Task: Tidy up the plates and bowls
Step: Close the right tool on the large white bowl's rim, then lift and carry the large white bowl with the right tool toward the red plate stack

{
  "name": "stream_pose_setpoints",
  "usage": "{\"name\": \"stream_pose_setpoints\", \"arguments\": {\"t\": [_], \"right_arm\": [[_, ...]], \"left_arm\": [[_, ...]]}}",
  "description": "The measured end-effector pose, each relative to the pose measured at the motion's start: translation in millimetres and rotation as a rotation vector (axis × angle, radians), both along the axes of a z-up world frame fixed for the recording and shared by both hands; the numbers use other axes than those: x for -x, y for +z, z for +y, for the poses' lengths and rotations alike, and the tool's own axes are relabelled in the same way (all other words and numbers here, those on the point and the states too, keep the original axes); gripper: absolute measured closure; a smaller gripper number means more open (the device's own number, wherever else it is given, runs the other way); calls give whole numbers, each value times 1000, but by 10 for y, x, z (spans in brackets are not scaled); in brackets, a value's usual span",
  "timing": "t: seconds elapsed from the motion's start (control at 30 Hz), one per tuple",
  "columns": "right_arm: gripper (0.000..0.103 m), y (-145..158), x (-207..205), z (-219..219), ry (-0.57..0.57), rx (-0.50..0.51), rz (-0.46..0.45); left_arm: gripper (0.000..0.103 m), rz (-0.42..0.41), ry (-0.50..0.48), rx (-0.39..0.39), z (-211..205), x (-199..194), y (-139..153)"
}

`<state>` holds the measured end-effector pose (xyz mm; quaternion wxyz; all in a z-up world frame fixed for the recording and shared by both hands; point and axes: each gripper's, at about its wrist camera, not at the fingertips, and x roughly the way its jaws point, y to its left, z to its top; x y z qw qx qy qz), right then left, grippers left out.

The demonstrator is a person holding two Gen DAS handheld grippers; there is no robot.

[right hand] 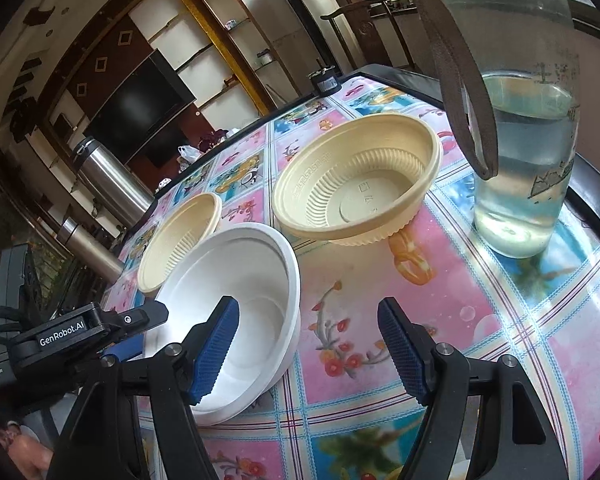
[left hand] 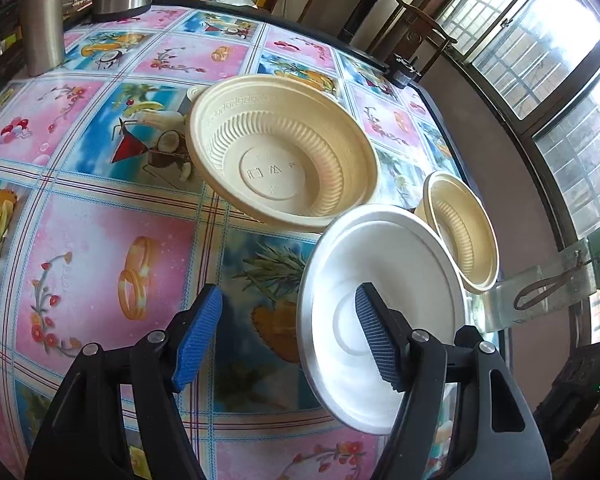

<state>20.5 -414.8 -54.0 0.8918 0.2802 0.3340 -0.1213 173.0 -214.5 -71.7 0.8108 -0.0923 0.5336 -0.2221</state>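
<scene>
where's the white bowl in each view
Left wrist: the white bowl sits lower right, behind the right pad of the left gripper, whose jaws are open.
Right wrist: it sits lower left, behind the left pad of the right gripper.
Shared landmark: the water bottle, far right in both.

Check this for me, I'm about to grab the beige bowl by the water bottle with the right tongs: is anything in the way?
Nothing visible. Only bare tablecloth lies between the open right tongs and that beige bowl; the white bowl sits off left, the bottle off right.
</scene>
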Motion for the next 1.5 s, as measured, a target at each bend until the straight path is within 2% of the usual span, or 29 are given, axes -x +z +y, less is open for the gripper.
{"name": "stream_pose_setpoints", "arguments": {"t": [0.2,0.4,0.5,0.57,0.73,0.87,1.0,1.2,1.27,1.5], "right_arm": [[29,-53,-82,2,-11,0,14],[29,-157,-138,-41,-7,-71,36],[36,-171,-142,-49,-16,-73,34],[47,-189,-163,-36,-11,-73,44],[62,-224,-186,-24,-5,-81,58],[74,-211,-180,-2,-2,-66,45],[83,-175,-181,70,14,-18,38],[89,-187,-162,65,29,-34,33],[93,-183,-164,90,38,-34,31],[94,-188,-126,279,74,-54,16]], "left_arm": [[34,-41,23,-17,6,-7,-11],[35,-58,16,-20,-27,-3,-84],[35,-63,7,-27,-39,5,-105],[35,-63,2,-29,-50,15,-110],[44,-89,1,-35,-28,53,-73],[65,-83,-10,-33,-34,77,-115],[77,-94,-29,-37,-70,149,-106],[78,-86,-31,-33,-20,235,-102],[78,-85,-31,-32,11,286,-98],[81,-92,-2,-45,253,400,-52]]}}
